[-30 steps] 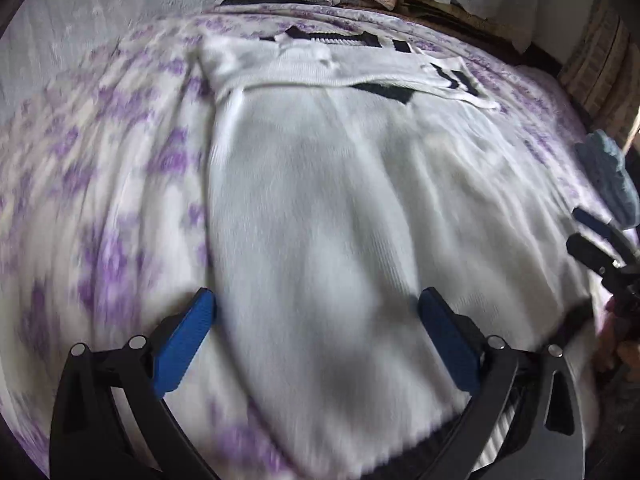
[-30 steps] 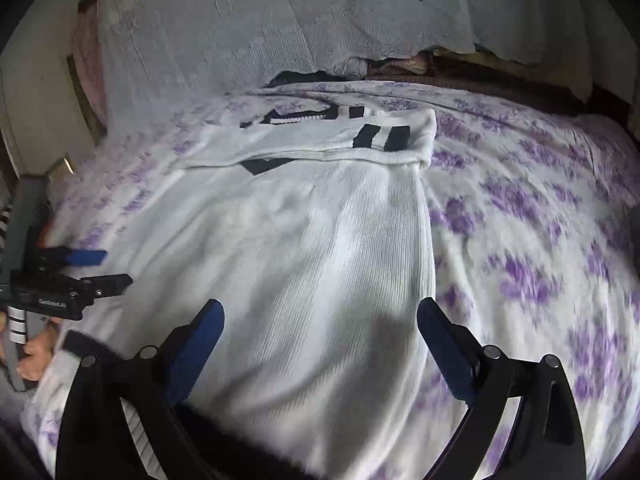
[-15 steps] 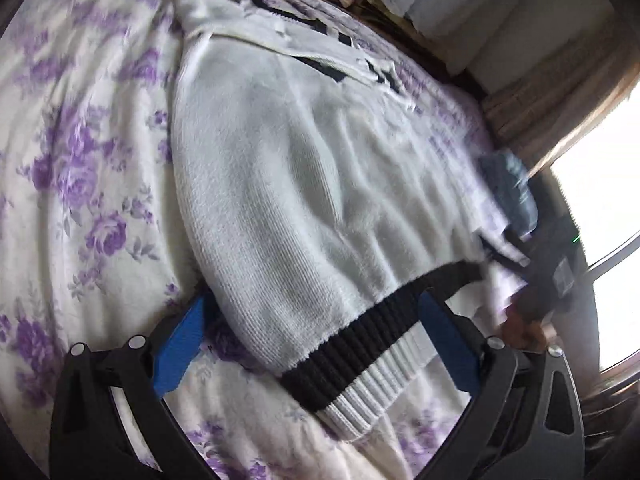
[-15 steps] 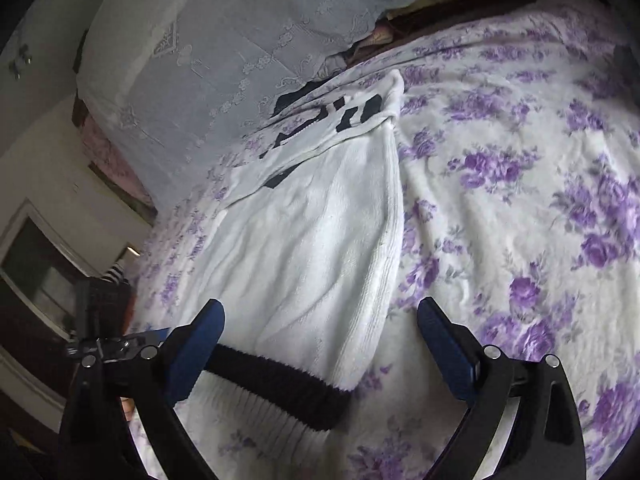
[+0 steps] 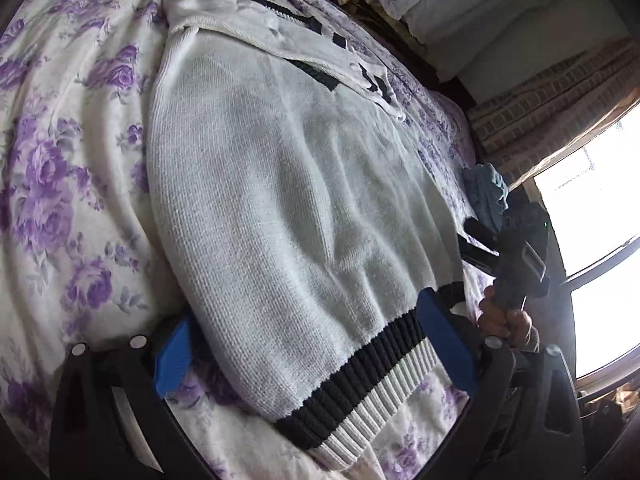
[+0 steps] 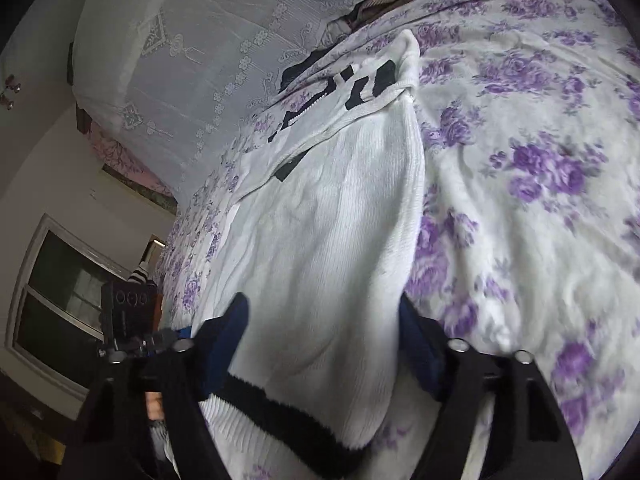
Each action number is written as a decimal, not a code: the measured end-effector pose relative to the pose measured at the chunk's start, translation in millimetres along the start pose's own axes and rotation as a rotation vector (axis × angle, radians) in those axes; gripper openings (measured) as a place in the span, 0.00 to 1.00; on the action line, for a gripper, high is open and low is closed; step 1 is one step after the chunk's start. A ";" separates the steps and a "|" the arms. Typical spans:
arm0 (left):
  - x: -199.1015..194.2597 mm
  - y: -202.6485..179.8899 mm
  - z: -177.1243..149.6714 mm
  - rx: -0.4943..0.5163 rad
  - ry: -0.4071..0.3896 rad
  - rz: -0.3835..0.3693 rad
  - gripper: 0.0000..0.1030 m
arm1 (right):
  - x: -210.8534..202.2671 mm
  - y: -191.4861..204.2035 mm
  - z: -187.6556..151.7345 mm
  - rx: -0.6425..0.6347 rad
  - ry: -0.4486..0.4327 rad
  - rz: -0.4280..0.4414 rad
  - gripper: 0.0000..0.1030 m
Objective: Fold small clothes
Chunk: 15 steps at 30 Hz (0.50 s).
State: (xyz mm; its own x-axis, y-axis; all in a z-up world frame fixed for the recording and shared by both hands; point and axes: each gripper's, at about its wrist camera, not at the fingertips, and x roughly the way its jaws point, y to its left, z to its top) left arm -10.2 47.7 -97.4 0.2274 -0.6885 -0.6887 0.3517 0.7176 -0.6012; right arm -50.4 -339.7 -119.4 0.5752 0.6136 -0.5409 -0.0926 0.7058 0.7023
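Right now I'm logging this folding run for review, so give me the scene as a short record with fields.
garment: white knit sweater, laid flat, sleeves folded across the top
hem: black and white ribbed band, at the near end
surface: bed cover with purple flowers
left claw: open, straddling the hem corner, pads not pressing
right claw: jaws closing, sweater's other hem corner between them
other item: blue cloth at the bed's far edge
stage: hem corners being taken, lengthwise fold not yet made

sweater (image 5: 288, 200): matt rib knit (hem coarser) | bedspread (image 5: 60, 184): soft cloth
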 end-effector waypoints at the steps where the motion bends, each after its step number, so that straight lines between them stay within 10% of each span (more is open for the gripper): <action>1: 0.0 -0.1 0.0 0.002 -0.004 0.010 0.88 | 1.2 -2.6 -1.1 0.003 -0.001 -0.002 0.54; 7: -9.9 10.2 -5.2 -0.002 -0.026 0.070 0.63 | -14.0 -6.6 -21.0 -0.009 -0.015 0.027 0.51; 15: 2.2 1.3 7.1 0.028 -0.021 0.086 0.82 | 4.1 4.0 -10.5 -0.036 0.048 -0.023 0.51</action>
State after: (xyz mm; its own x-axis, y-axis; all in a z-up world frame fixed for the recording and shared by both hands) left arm -2.8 46.3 -96.8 0.2763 -0.6265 -0.7288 0.3553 0.7712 -0.5283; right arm -57.0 -330.6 -123.7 0.5381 0.6126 -0.5790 -0.1096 0.7319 0.6725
